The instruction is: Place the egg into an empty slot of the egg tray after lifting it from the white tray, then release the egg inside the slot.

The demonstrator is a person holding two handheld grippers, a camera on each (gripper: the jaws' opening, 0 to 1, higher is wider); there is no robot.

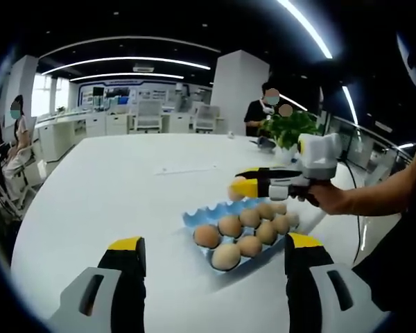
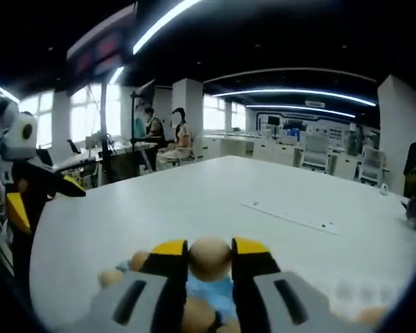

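A blue egg tray (image 1: 193, 218) lies on the white table and holds several brown eggs (image 1: 230, 225). In the left gripper view my left gripper (image 1: 215, 243) stands open on the near side of the tray, with nothing between its yellow-tipped fingers. My right gripper (image 1: 248, 186) comes in from the right, held by a hand, and hangs over the tray's far edge. It is shut on a brown egg (image 2: 209, 258), seen in the right gripper view between the yellow fingertips (image 2: 168, 248). The blue tray (image 2: 218, 291) and other eggs (image 2: 111, 277) lie blurred just below it.
The white table (image 1: 111, 187) is broad and round-edged, with a thin white strip (image 1: 187, 168) on it. A potted plant (image 1: 288, 128) stands at the far right. People sit at the left (image 1: 14, 146) and one stands at the back (image 1: 260, 114). Desks and chairs fill the room behind.
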